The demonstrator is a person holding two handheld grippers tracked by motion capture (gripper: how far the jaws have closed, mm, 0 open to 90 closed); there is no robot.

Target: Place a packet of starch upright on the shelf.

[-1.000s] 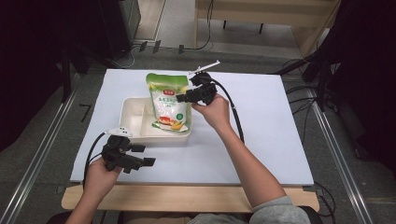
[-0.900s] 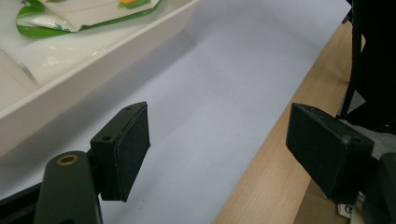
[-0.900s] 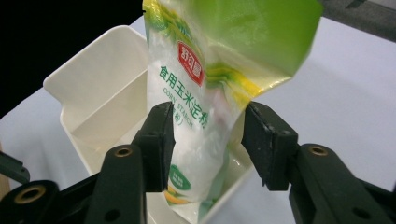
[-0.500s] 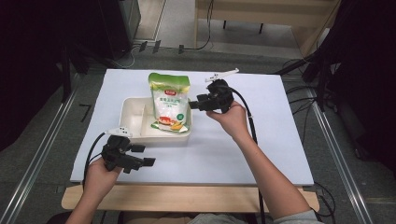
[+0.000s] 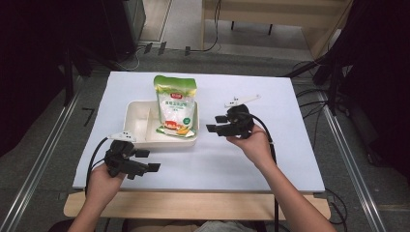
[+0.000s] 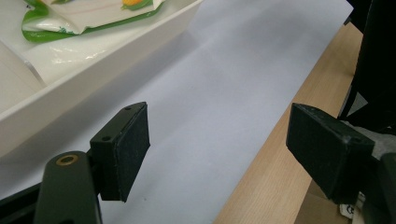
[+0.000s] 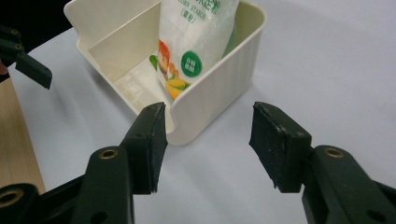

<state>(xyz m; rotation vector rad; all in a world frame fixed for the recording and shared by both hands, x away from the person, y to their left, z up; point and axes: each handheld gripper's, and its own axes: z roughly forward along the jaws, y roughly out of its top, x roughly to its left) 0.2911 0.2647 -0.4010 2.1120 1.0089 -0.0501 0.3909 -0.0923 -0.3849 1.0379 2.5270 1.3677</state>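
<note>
Right tool (image 5: 218,123): hovering jaws apart and empty over the surface (image 5: 290,159), having drawn back from the starch bag (image 5: 176,107) leaning in the tray (image 5: 140,140) ahead. Left tool (image 5: 145,161): unmoved, gaping, empty.

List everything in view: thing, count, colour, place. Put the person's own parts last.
Tray: one, cream, divided, left of centre on the sheet.
Pouch: one, green and white, in the tray's right compartment, leaning over its far rim.
Sheet: one, white, covering the table.
Table edge: one, light wood, near side.
Left gripper: one, black, open, near the tray's front left corner.
Right gripper: one, black, open, right of the tray.
Hands: two, one on each gripper.
</note>
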